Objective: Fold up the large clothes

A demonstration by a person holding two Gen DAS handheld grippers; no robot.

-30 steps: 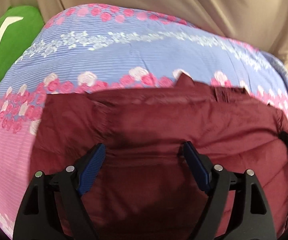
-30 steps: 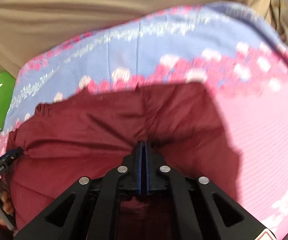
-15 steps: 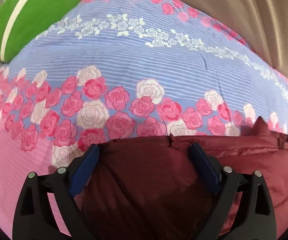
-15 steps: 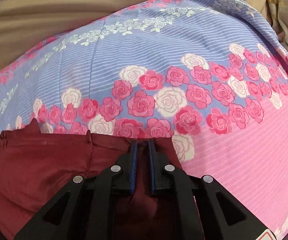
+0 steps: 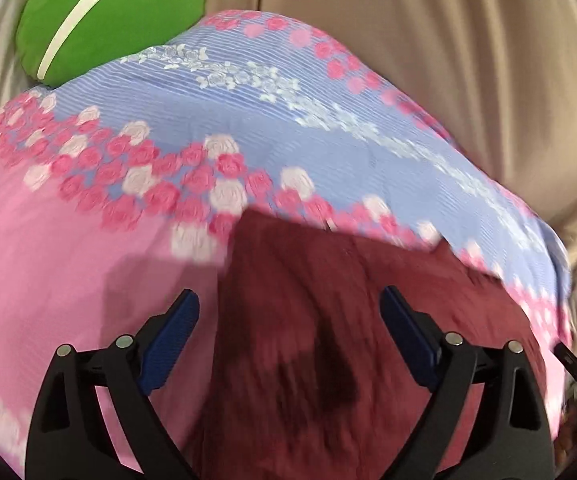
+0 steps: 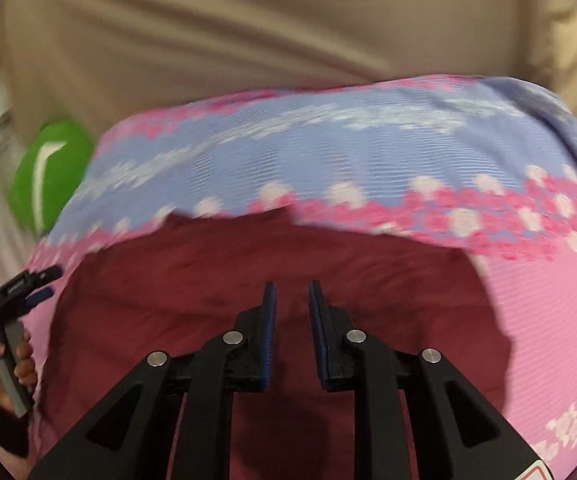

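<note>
Left wrist: floral bedspread (image 5: 88, 280) against beige curtain (image 5: 448, 60).

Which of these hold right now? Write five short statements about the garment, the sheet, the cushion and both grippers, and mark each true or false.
1. The maroon garment lies on a rose-print bedsheet. True.
2. The right gripper is clamped shut on the garment. False: its jaws stand slightly apart, having just been opening, with no cloth pinched between them.
3. The left gripper is wide open above the garment. True.
4. The green cushion sits on top of the garment. False: it lies off at the sheet's far edge.
5. The garment is blue. False: it is maroon.
</note>
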